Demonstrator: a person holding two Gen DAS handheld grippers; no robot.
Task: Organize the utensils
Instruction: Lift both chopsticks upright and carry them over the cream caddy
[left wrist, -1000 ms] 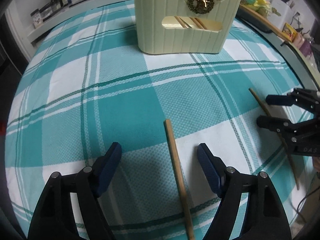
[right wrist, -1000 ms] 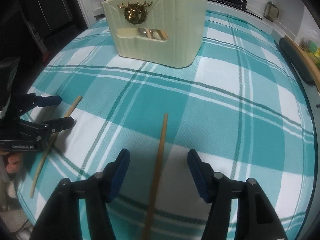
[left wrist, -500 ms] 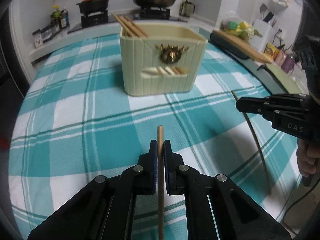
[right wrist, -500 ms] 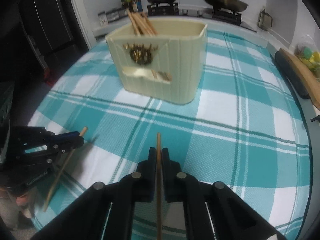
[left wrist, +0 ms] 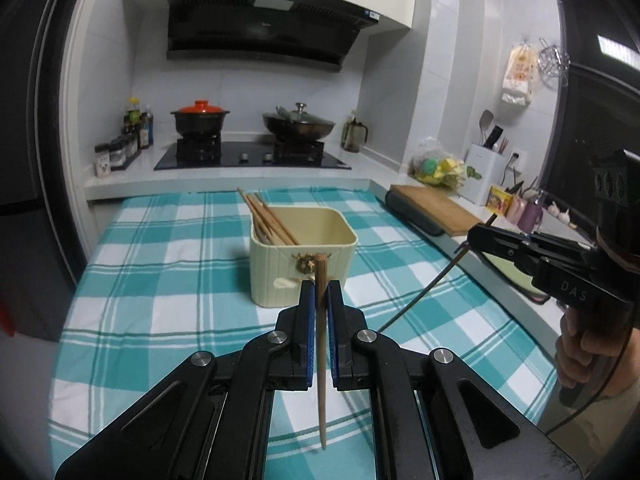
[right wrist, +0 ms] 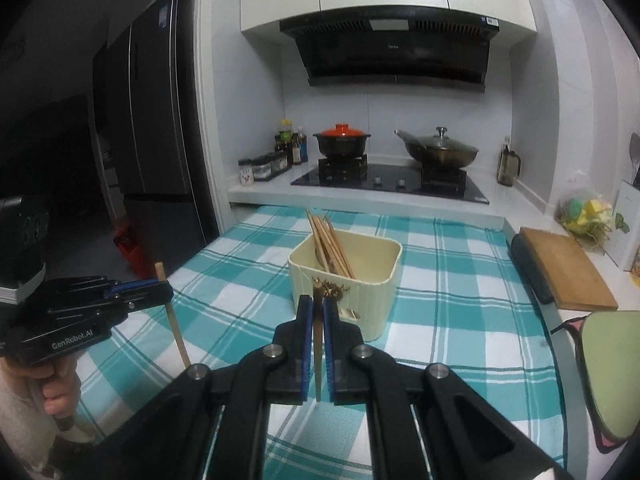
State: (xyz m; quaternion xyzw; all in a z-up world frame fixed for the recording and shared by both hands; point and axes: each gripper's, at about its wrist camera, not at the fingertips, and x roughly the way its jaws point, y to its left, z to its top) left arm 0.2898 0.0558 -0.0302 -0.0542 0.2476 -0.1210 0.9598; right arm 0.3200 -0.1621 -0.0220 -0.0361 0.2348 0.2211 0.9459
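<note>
Wooden chopstick, light brown, was clamped in my left gripper; second, darker wooden chopstick clamped in my right gripper. Both were held clear above the teal-and-white checked tablecloth, near the cream ribbed plastic utensil holder with more chopsticks inside.

Dim, cool indoor light; sharp centre, fisheye-curved edges with dark vignette.

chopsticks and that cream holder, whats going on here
A person holds a gripper in each hand. The left gripper is shut on one chopstick, and the right gripper is shut on another chopstick. Both are off the checked tablecloth, facing the cream holder, which already contains several chopsticks.
</note>
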